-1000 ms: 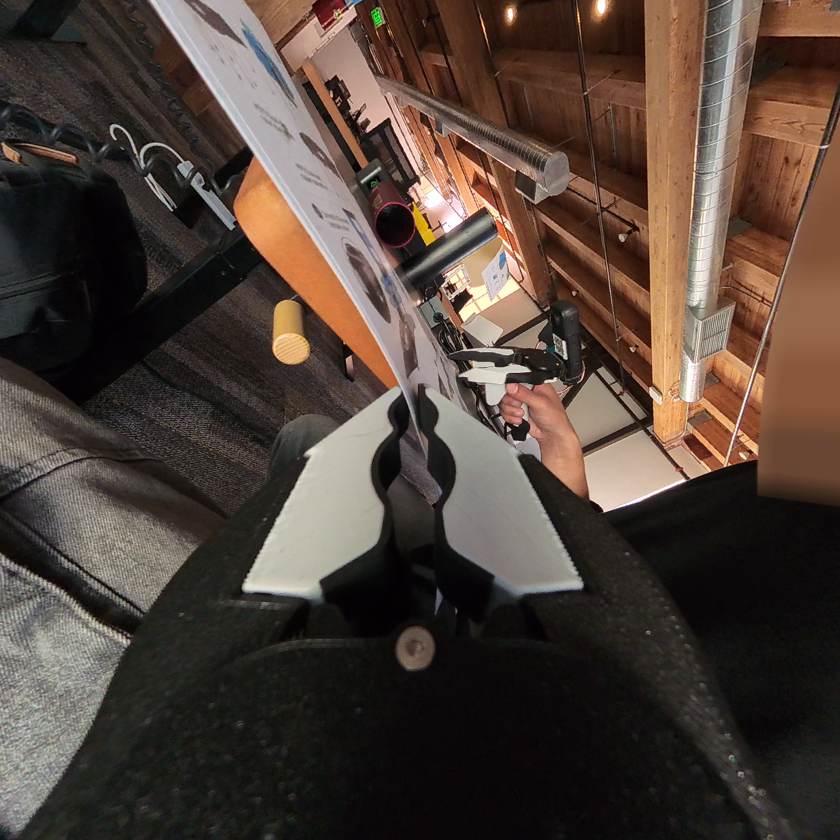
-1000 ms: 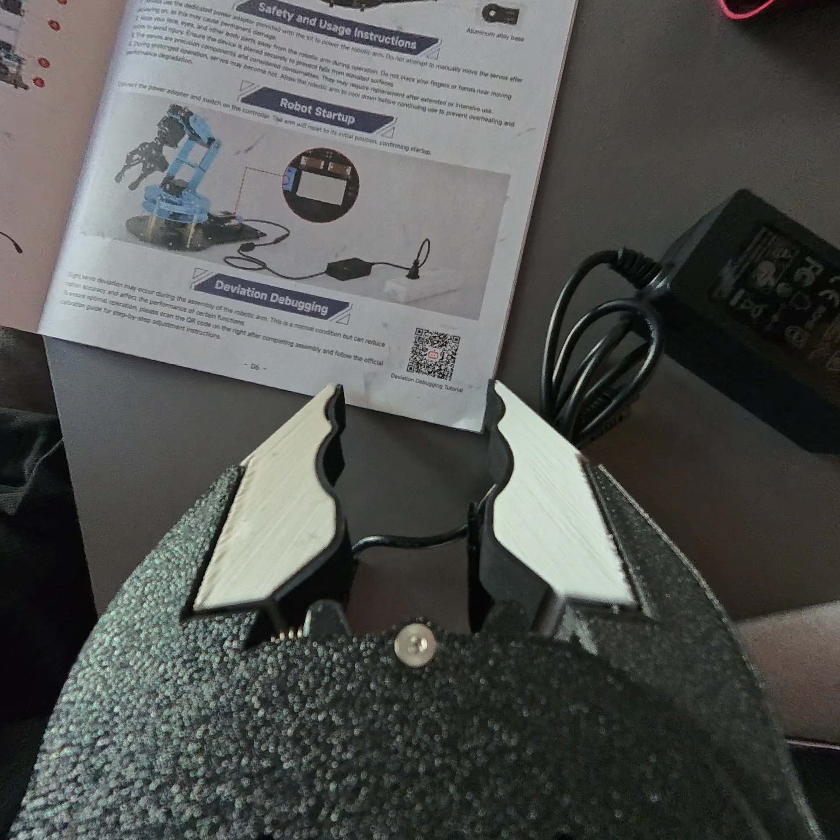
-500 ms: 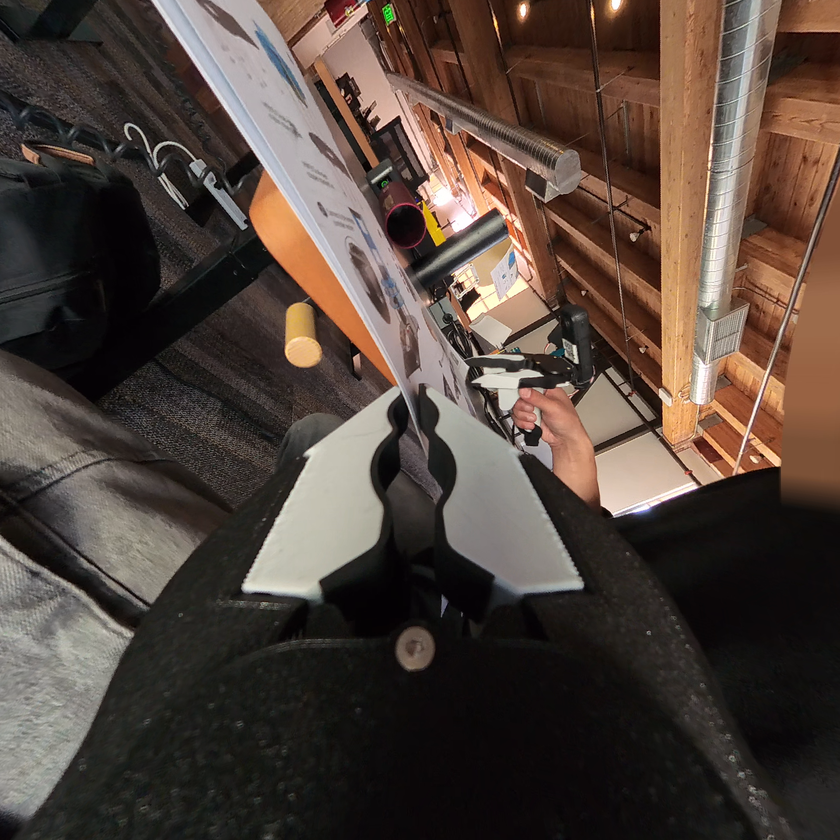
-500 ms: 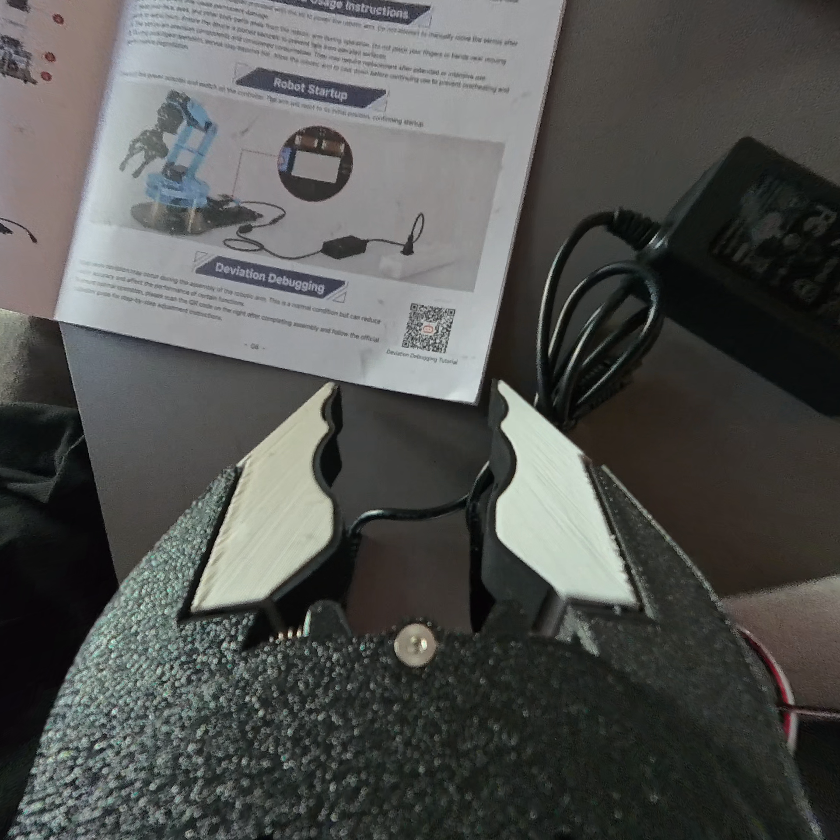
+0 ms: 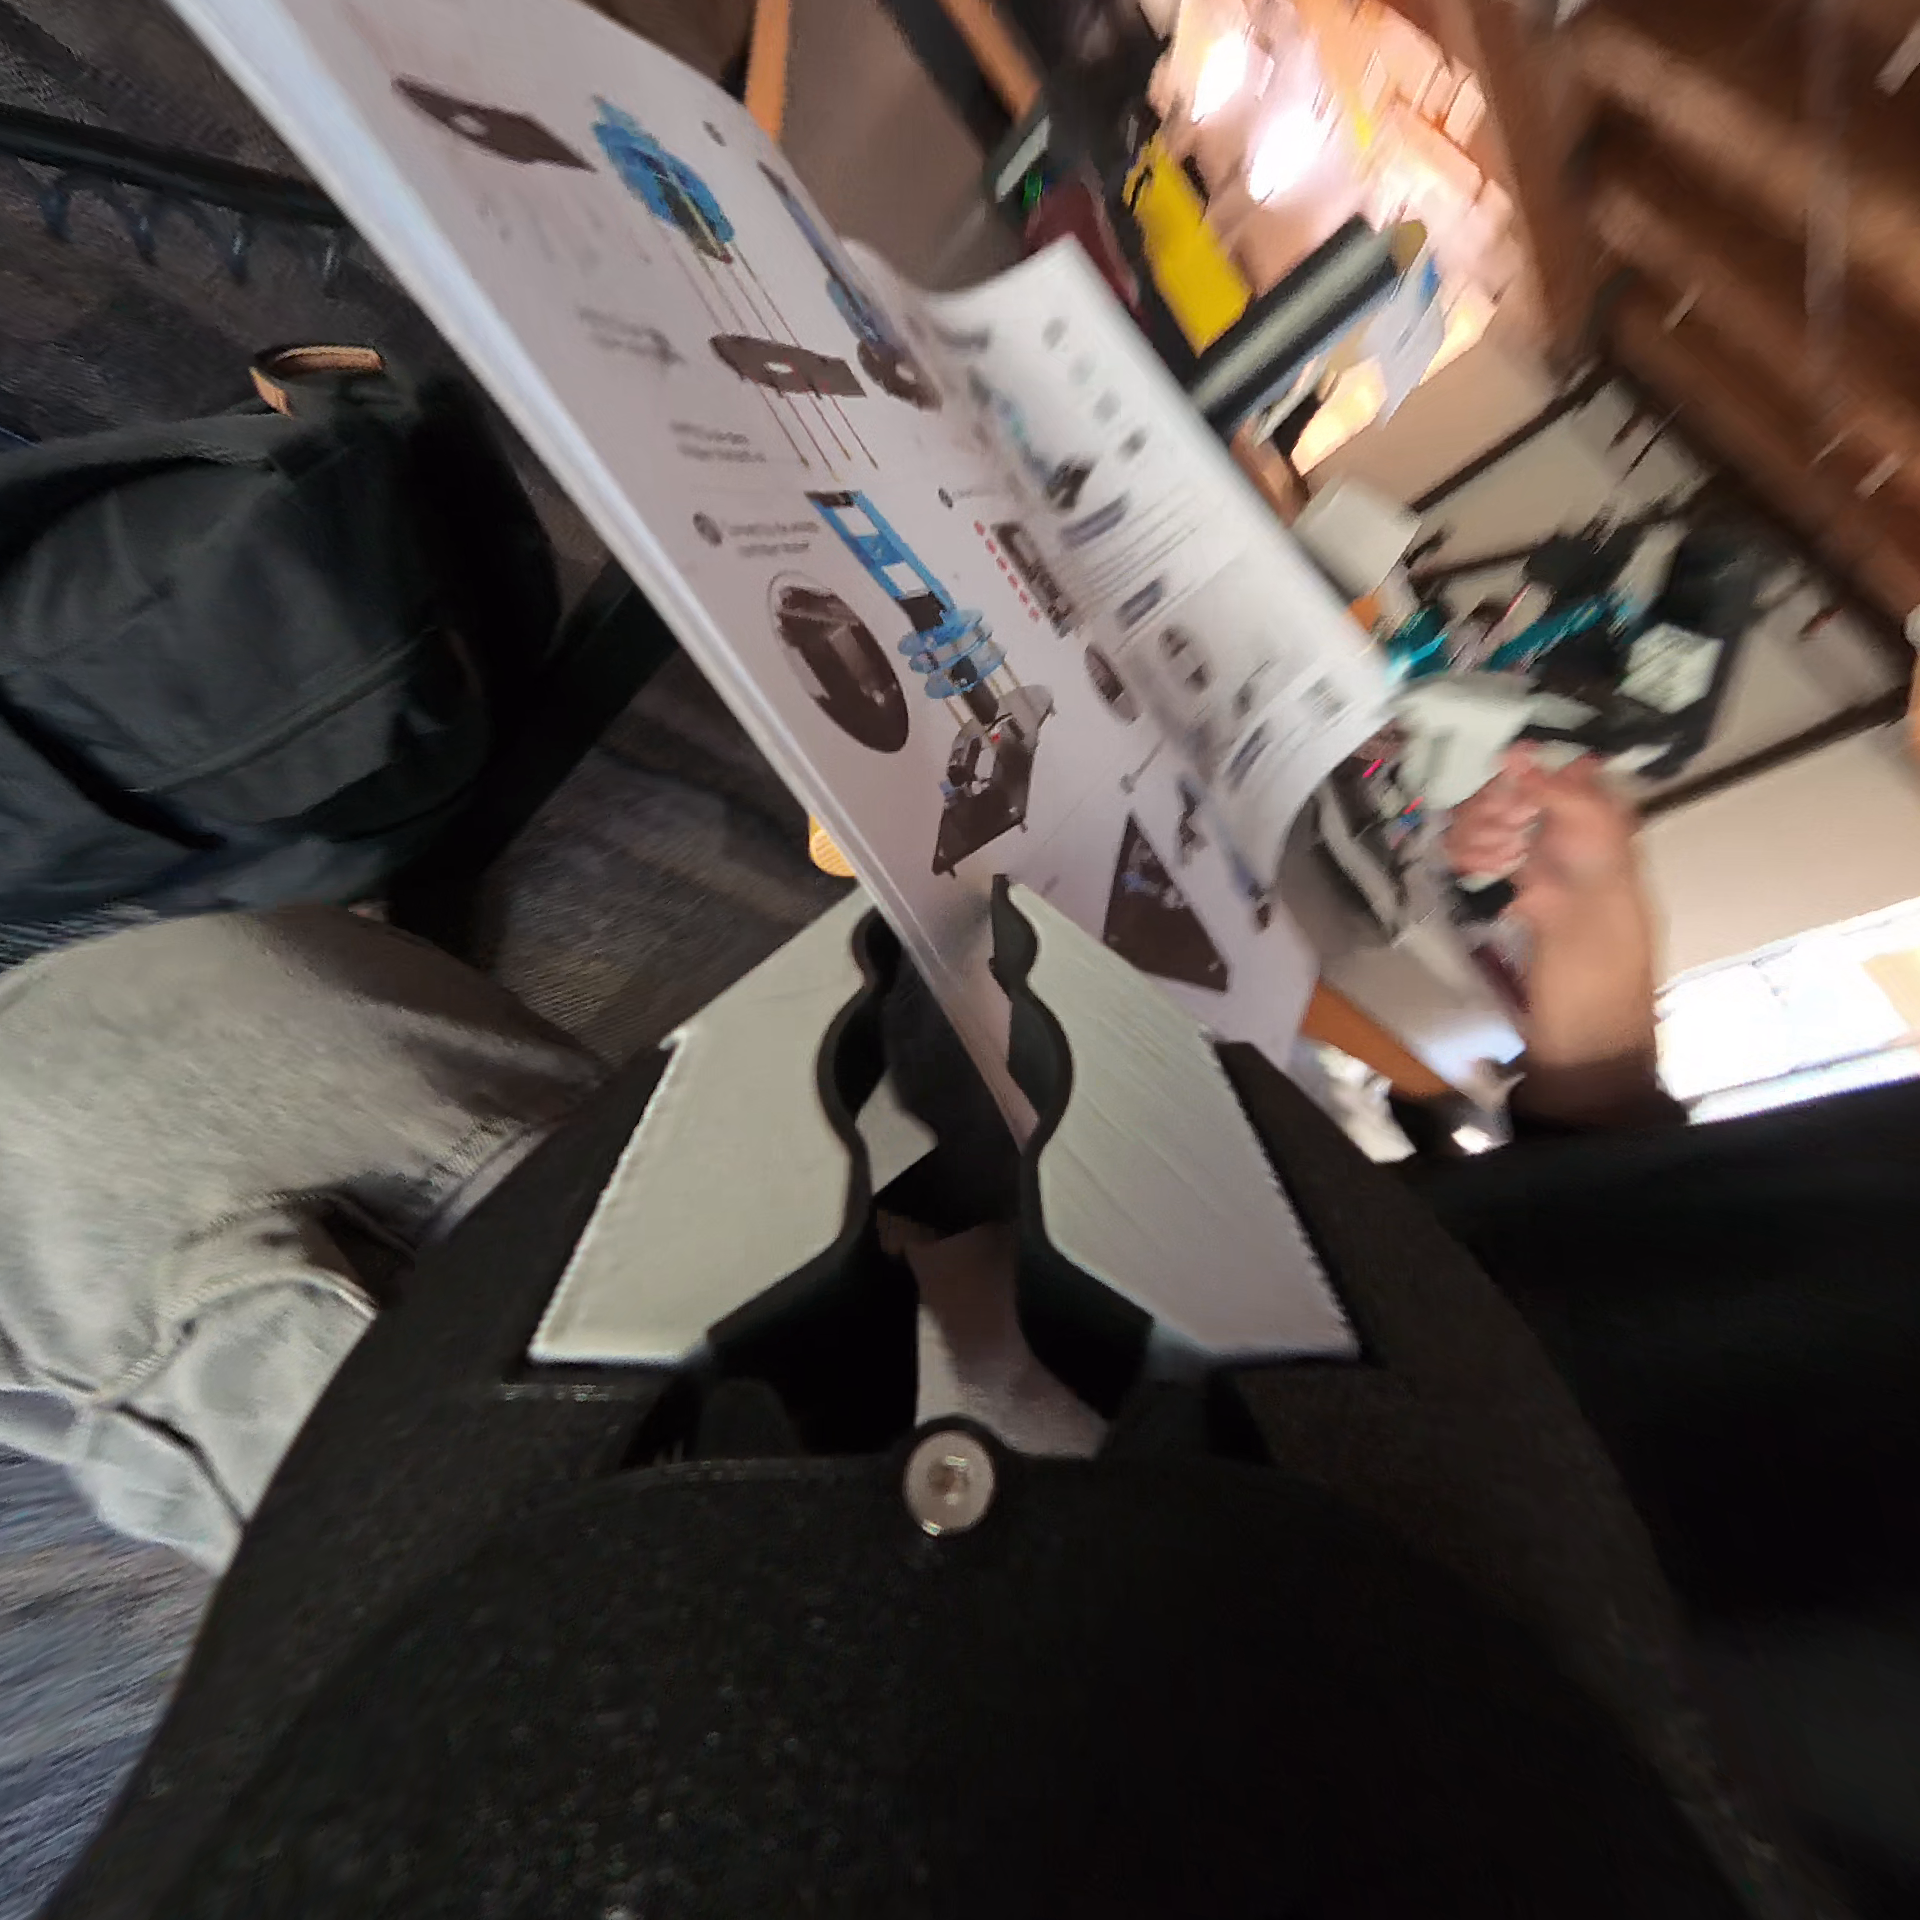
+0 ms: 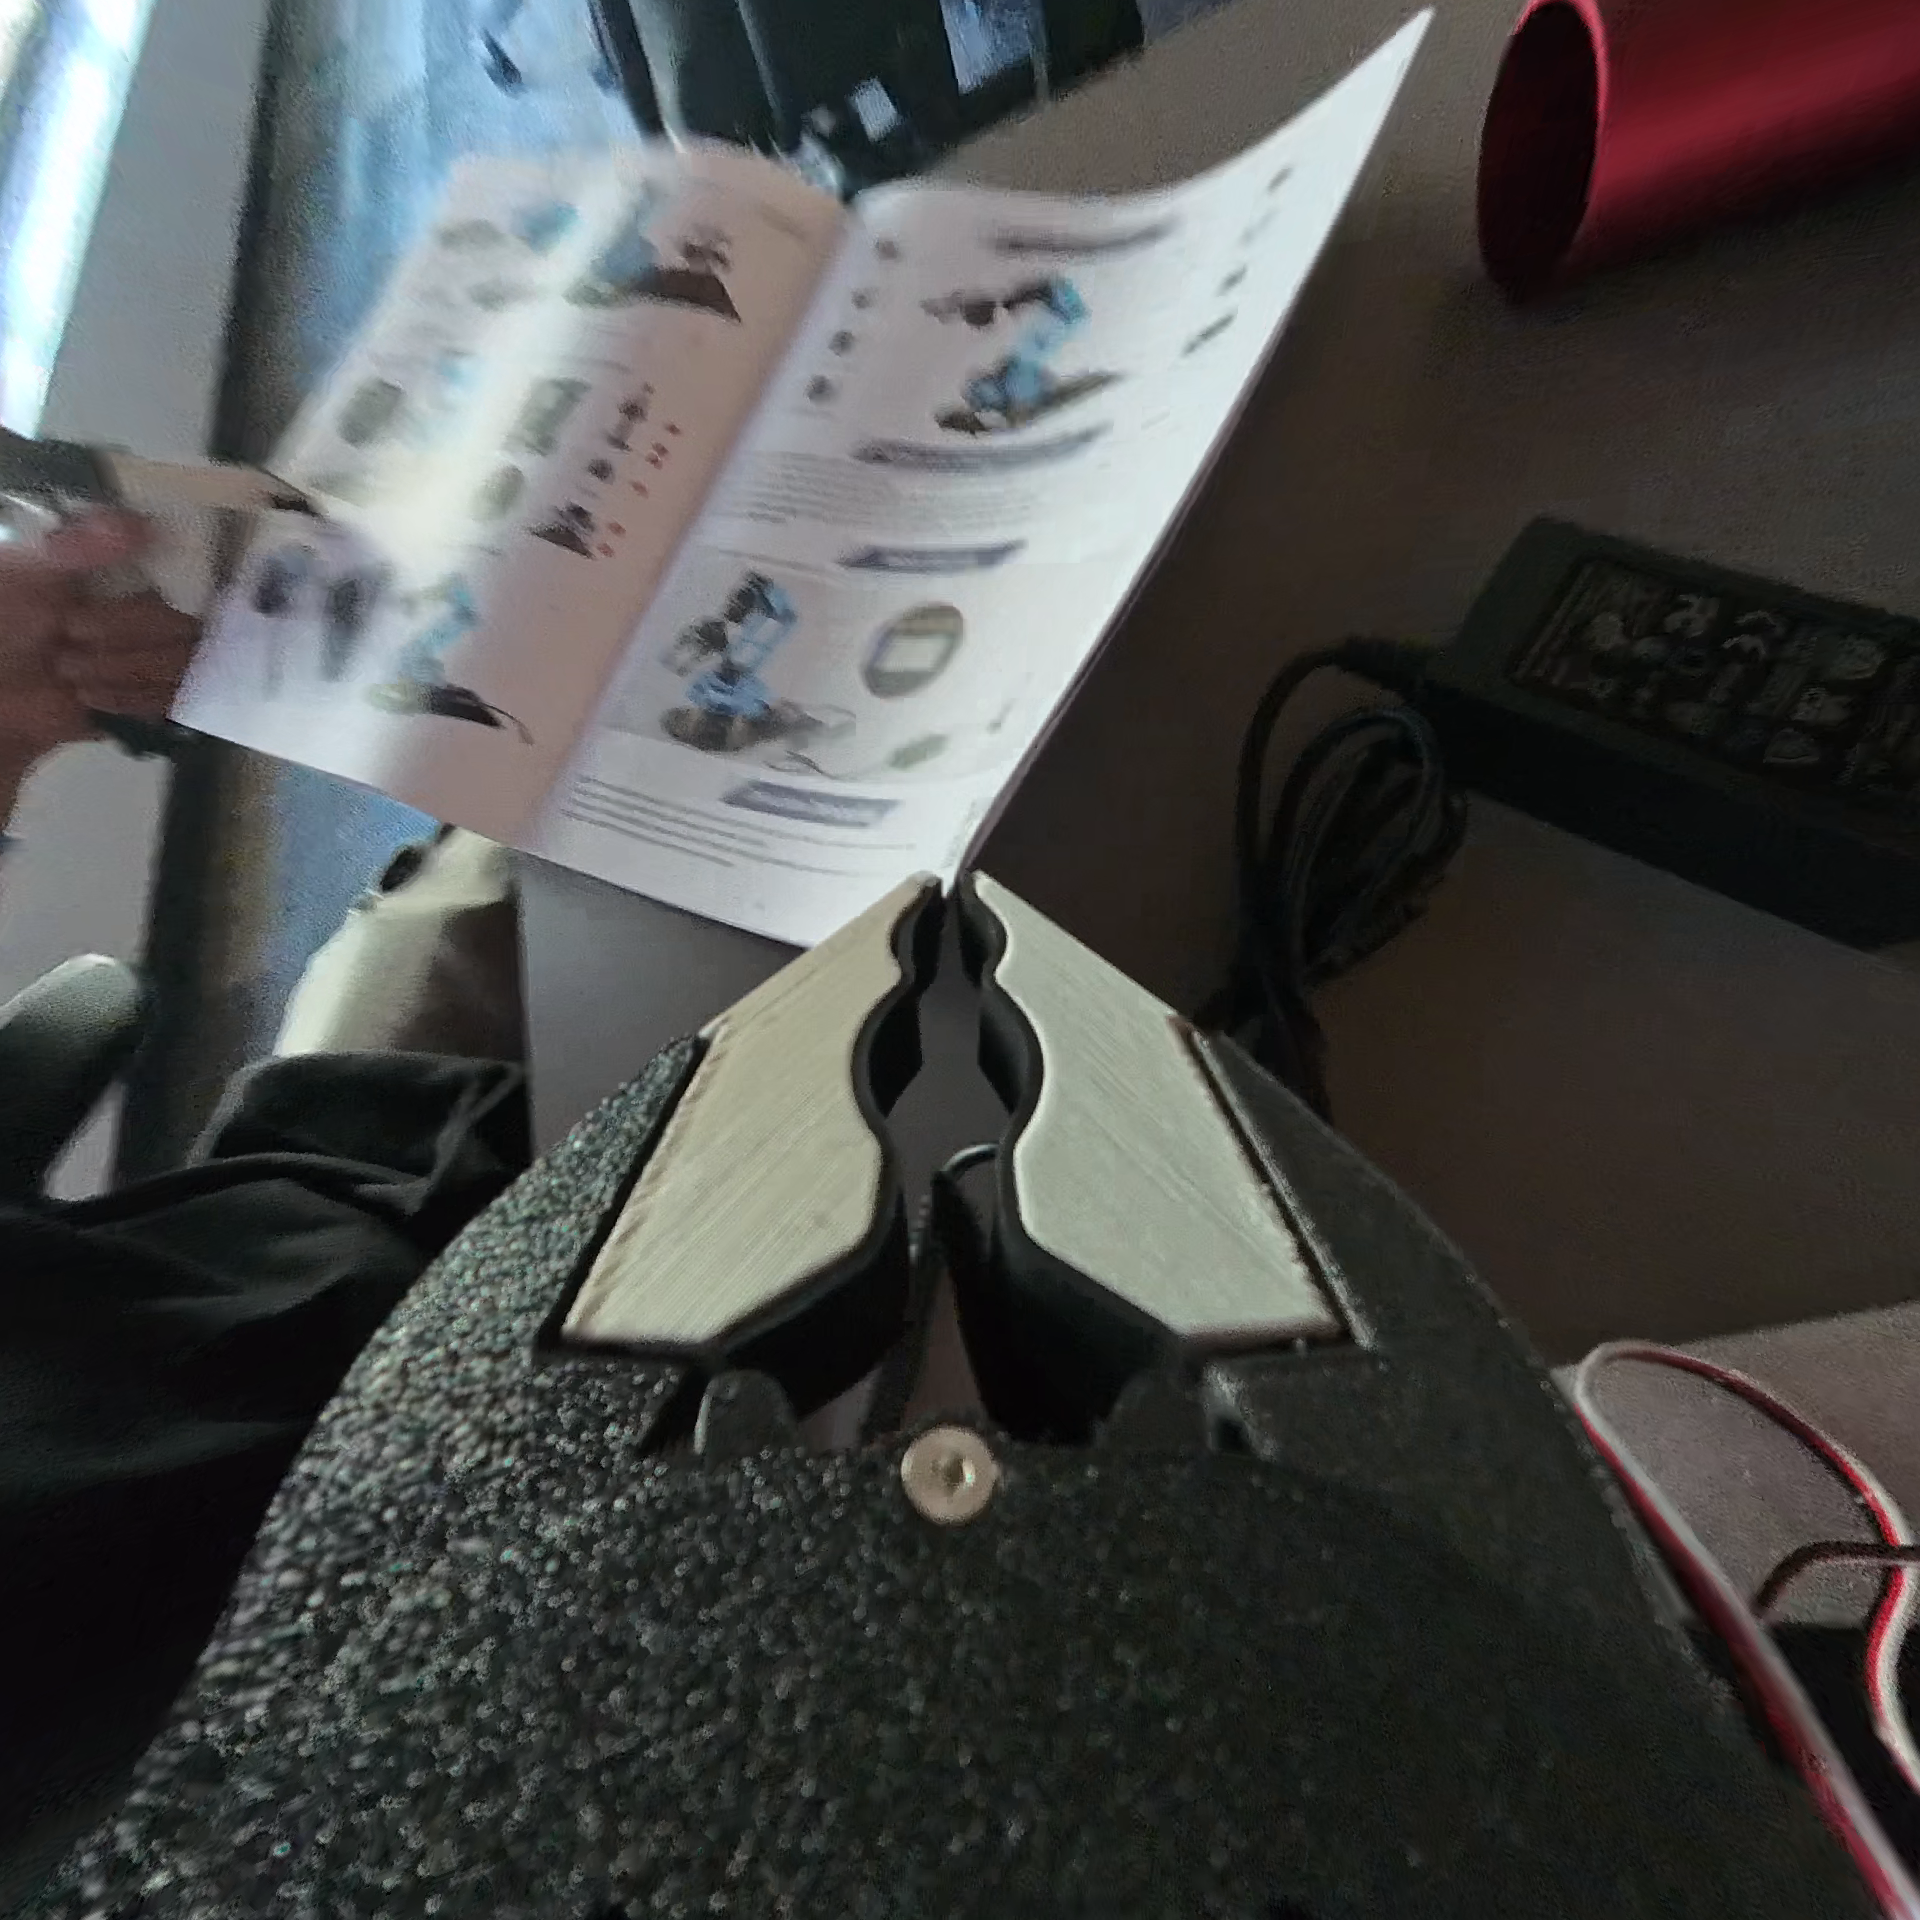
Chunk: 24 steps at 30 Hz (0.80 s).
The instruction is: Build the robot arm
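The booklet has lifted off the table and a page now curls over. The left gripper pinches its near edge — the right gripper is pressed together on its near corner. A black power brick lies to the right.

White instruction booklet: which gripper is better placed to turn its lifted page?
Right, probably. The right gripper is pinched on the lower corner of the white instruction booklet's lifted page, while the left gripper clamps the remaining pages at their edge, holding them steady.
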Motion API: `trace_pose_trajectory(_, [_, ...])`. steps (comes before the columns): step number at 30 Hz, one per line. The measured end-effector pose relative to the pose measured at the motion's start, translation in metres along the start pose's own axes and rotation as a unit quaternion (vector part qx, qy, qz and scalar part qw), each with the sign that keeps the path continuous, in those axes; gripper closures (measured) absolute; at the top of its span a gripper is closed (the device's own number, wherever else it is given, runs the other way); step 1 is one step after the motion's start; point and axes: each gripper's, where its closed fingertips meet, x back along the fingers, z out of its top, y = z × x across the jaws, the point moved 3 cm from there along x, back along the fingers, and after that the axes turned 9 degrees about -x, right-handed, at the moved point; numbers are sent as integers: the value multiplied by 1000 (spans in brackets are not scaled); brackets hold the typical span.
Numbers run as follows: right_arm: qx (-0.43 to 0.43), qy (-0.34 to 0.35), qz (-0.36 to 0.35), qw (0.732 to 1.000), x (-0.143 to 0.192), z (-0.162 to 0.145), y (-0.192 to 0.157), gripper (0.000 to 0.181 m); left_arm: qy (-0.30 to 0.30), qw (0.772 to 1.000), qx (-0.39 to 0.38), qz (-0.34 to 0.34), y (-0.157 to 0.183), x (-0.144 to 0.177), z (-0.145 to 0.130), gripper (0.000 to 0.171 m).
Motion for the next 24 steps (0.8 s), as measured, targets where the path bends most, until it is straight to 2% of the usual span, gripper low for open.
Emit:
trace_pose_trajectory(1, [-9,19,15,1000,8,4,-4,181,-17,1000,-15,7,1,-5,0,152])
trace_pose_trajectory(4, [-21,78,18,997,33,18,-7,181,-52,993,-59,84,-9,-9,8,120])
trace_pose_trajectory(6, [-6,112,14,994,49,26,-13,181,-21,983,-84,163,-15,7,31,113])
trace_pose_trajectory(7, [13,126,21,992,55,30,-21,181,3,979,-96,182,-8,14,45,113])
trace_pose_trajectory(9, [58,141,4,988,60,37,-37,181,36,976,-116,178,21,12,66,112])
trace_pose_trajectory(10, [85,144,-11,986,61,40,-46,181,44,982,-111,145,42,-1,70,112])
trace_pose_trajectory(12, [144,153,-5,978,58,44,-76,181,33,998,-58,13,94,-42,61,106])
trace_pose_trajectory(13, [173,156,-1,973,55,45,-93,181,21,998,-27,-49,118,-63,53,99])
trace_pose_trajectory(16, [290,147,-33,945,43,39,-132,181,1,983,42,-176,168,-113,44,67])
trace_pose_trajectory(18, [363,129,-62,921,36,30,-147,181,13,968,86,-236,193,-131,54,66])
trace_pose_trajectory(21, [396,135,-48,907,34,25,-166,181,11,965,84,-250,215,-148,68,70])
trace_pose_trajectory(24, [405,125,-32,905,32,22,-175,181,-17,976,54,-211,224,-163,69,84])
